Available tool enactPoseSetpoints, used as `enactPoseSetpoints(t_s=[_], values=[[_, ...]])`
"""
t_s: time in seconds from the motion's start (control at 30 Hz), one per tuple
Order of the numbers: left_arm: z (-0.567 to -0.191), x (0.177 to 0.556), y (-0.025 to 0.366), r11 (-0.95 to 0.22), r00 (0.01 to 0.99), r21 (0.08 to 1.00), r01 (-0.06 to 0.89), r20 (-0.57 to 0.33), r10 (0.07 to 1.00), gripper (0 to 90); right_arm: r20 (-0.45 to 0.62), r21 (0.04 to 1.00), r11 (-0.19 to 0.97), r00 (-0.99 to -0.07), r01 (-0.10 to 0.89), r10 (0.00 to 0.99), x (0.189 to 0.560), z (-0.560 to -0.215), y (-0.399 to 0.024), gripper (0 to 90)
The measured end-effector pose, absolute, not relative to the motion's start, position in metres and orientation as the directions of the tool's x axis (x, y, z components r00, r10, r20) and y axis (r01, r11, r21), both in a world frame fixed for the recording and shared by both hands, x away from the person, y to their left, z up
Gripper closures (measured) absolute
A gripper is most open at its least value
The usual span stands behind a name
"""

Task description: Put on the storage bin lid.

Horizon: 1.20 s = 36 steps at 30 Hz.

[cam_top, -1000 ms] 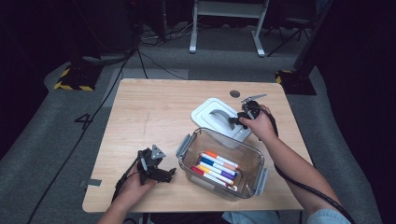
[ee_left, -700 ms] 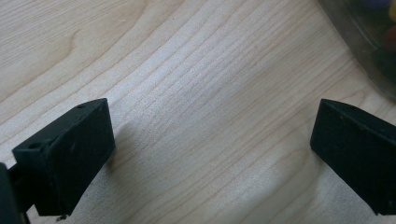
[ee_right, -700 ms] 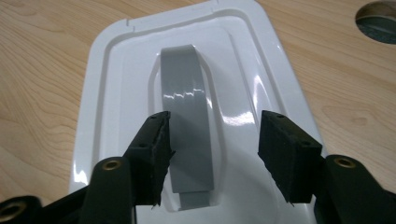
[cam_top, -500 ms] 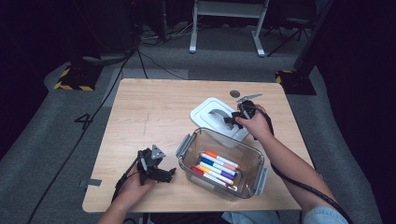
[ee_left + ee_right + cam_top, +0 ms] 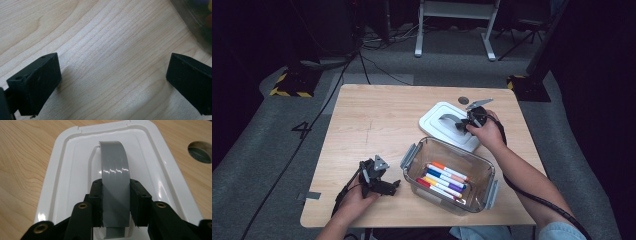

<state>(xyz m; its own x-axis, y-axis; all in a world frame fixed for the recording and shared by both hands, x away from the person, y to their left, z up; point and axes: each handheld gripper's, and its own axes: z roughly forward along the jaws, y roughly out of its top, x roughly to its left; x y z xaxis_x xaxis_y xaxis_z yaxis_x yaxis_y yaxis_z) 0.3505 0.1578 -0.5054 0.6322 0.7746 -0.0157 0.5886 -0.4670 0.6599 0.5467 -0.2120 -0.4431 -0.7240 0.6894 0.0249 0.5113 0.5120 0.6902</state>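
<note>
Since half a second earlier, your right gripper (image 5: 115,195) had just been closing, and its jaws came in onto the grey handle (image 5: 114,170) of the white lid (image 5: 447,125), the handle sitting between them; both pads pinched the strap's two edges. That lid lay flat on the table (image 5: 377,120), just behind the clear container (image 5: 447,175) of markers (image 5: 444,179), touching or nearly touching its far rim.

You could judge the lid as light, stiff plastic, glossy and likely slick, so the arched handle was the sensible place to grip, low where the strap runs straight. Held off-centre, it would probably tip as it rose.

Your left gripper (image 5: 379,181) rested near the table's front edge, left of the container, jaws spread wide over bare wood with nothing between them.

You had open tabletop to the left and behind the lid. The right table edge was near, a round grommet hole (image 5: 463,100) sat just beyond the lid, and the container's flipped-out latches (image 5: 408,156) stuck out on the path over the box.
</note>
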Motion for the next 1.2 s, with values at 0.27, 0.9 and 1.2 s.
enactPoseSetpoints(t_s=[0.27, 0.9, 1.2], values=[[-0.505, 0.350, 0.158, -0.467, 0.632, 0.660, 0.589, -0.016, 0.775, 0.1, 0.026, 0.730, 0.484, -0.727, 0.483, 0.686, 0.533, -0.405, -0.229, 67.6], [-0.506, 0.351, 0.158, -0.466, 0.636, 0.662, 0.587, -0.022, 0.771, 0.0, 0.014, 0.794, 0.474, -0.792, 0.380, 0.611, 0.464, -0.322, -0.236, 67.6], [-0.506, 0.351, 0.158, -0.469, 0.638, 0.660, 0.586, -0.019, 0.770, 0.0, 0.030, 0.802, 0.478, -0.823, 0.358, 0.567, 0.416, -0.307, -0.233, 67.6]])
